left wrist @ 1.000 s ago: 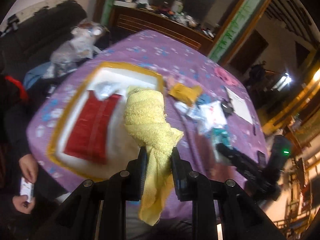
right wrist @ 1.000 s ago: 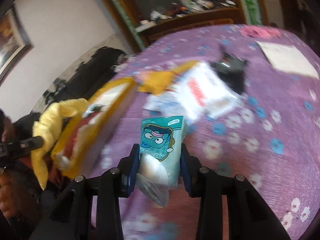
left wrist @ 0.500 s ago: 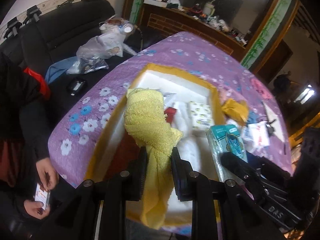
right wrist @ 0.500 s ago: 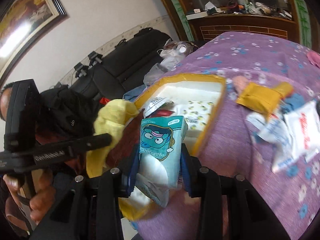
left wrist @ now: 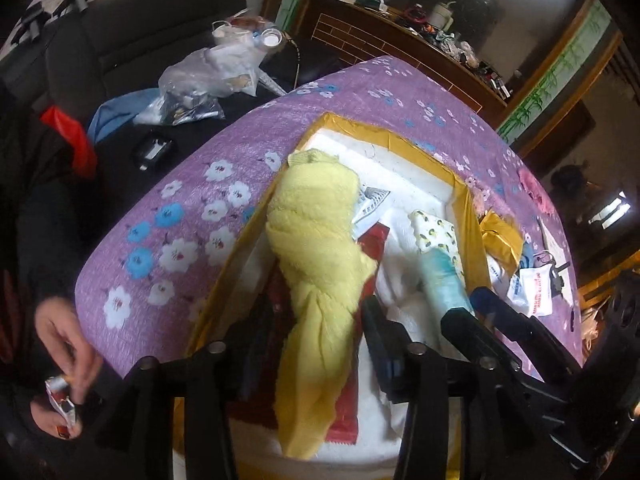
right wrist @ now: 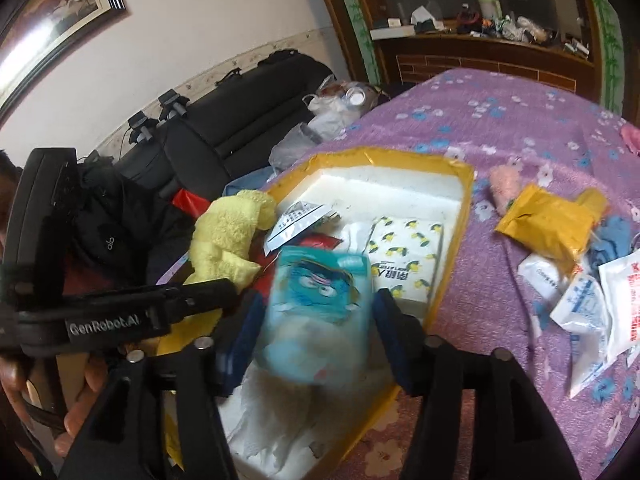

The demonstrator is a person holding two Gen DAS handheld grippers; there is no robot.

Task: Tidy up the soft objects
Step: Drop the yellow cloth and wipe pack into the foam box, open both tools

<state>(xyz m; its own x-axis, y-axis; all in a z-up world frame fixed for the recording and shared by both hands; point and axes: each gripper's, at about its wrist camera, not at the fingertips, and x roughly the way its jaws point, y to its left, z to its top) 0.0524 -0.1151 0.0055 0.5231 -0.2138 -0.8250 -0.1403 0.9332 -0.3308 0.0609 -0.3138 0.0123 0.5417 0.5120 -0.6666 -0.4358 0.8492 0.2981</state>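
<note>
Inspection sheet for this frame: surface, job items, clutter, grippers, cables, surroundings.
Surface: purple floral cloth.
Job's things: yellow towel and teal tissue pack over the foam box; lemon-print tissue pack inside.
Clutter: yellow mailer and white packets on the cloth.
Grippers: left gripper and right gripper open, loosely flanking their items.
Cables: nothing seen.
Surroundings: black sofa, plastic bags, wooden cabinet.

**Soft goods over the foam box**

A knotted yellow towel (left wrist: pixel 320 248) hangs above the yellow-taped white foam box (right wrist: pixel 464 216). A teal cartoon-printed tissue pack (right wrist: pixel 316 292), blurred, sits over the box too. Inside lie a lemon-print tissue pack (right wrist: pixel 408 256) and a red packet (left wrist: pixel 344 408).
</note>
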